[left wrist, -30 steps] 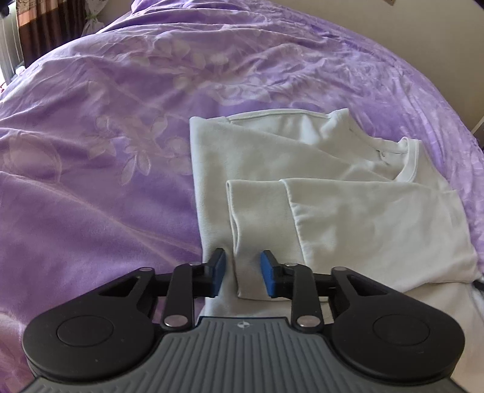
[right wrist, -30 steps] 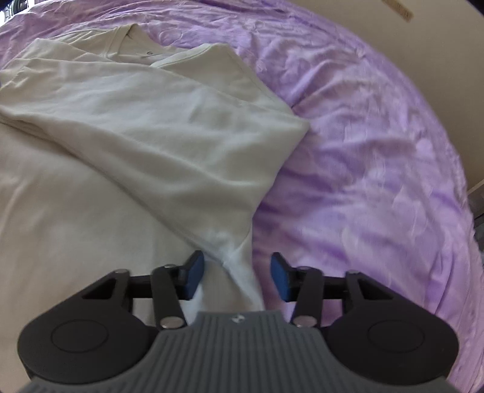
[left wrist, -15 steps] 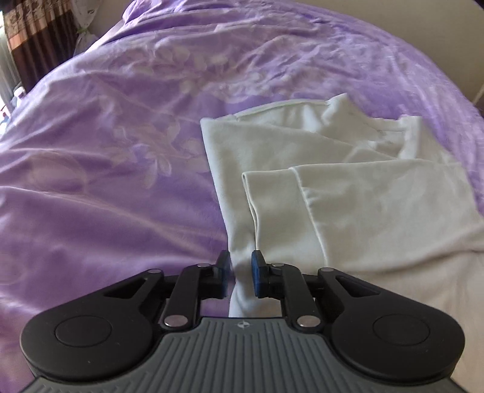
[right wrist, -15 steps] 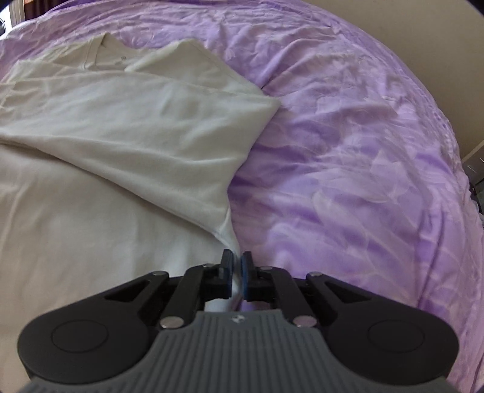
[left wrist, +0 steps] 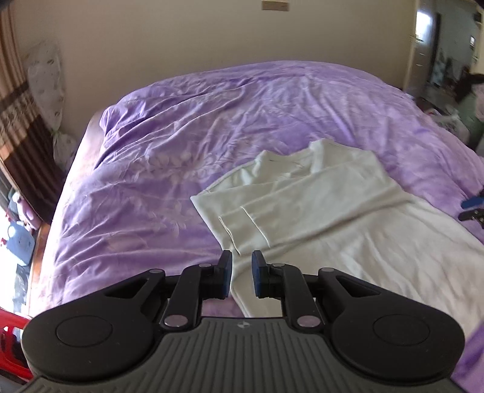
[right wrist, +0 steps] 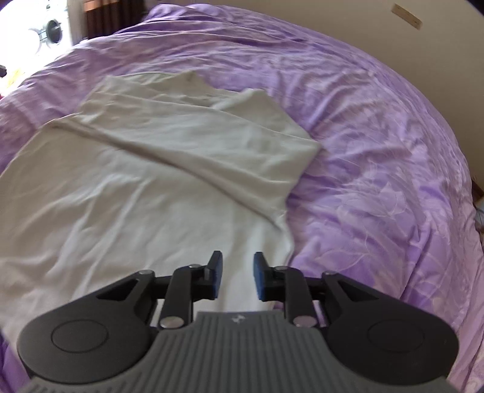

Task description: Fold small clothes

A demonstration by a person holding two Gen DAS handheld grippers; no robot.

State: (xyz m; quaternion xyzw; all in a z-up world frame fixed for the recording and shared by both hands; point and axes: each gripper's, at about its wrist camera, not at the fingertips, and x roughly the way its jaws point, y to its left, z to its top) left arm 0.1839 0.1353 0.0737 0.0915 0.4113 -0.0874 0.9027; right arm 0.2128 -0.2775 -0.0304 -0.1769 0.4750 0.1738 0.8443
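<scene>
A pale cream long-sleeved shirt (left wrist: 332, 217) lies on the purple bedspread (left wrist: 157, 181), sleeves folded across its body. My left gripper (left wrist: 242, 276) is open with a narrow gap, raised above the shirt's left side edge, holding nothing. My right gripper (right wrist: 235, 276) is open, raised above the shirt (right wrist: 145, 181) near its right side edge, holding nothing. The right gripper's blue pad also shows at the far right of the left wrist view (left wrist: 472, 202).
The bedspread (right wrist: 378, 151) covers the whole bed. A wall (left wrist: 211, 36) rises behind it. Striped curtains (left wrist: 18, 99) hang at the left, a red object (left wrist: 10, 338) sits low left, and a washing machine (right wrist: 51, 28) shows far left.
Both grippers closed toward the shirt's side edges half a second ago; now both are open again, lifted and pulled back, so more of the bed and room shows.
</scene>
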